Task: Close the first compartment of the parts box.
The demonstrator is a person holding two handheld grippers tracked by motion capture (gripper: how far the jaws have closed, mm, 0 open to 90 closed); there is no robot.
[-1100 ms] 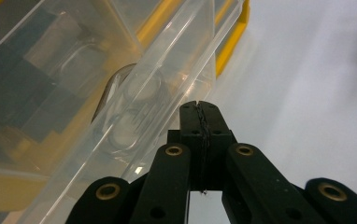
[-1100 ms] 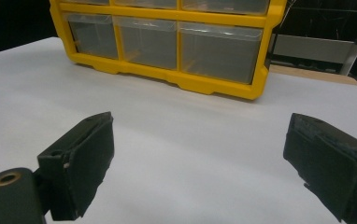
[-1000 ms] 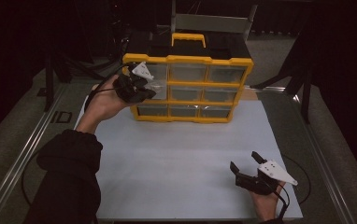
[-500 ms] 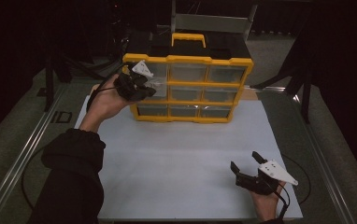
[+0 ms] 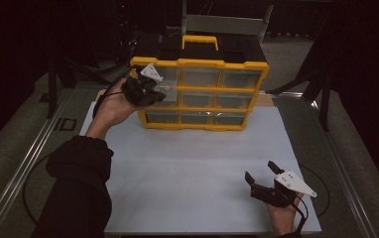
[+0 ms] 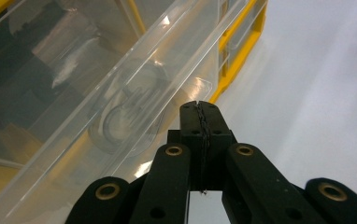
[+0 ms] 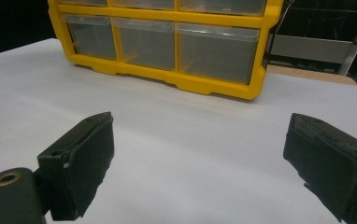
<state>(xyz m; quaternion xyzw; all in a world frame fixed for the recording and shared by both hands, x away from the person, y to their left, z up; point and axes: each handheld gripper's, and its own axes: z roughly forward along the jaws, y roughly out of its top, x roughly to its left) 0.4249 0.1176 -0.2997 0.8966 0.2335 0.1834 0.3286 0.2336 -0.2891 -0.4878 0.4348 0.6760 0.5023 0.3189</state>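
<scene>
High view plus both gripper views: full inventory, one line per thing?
drawer cabinet: one, yellow frame, clear drawers, black top, far middle of sheet
middle-left drawer: one, clear, partly pulled out at the left gripper
carry handle: one, yellow, atop cabinet
white sheet: one, covers table
left gripper: one, black, jaws shut, at cabinet's left column
right gripper: one, black, jaws open, near right of sheet
sleeve: one, black, left forearm

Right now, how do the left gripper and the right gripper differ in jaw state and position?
The left gripper has its jaws shut, pads pressed together; the right gripper has its jaws wide apart with nothing between them. The left gripper is raised at the clear drawer on the left of the yellow organizer; the right gripper sits low over the white table, away from the organizer. Both have black jaws.
</scene>
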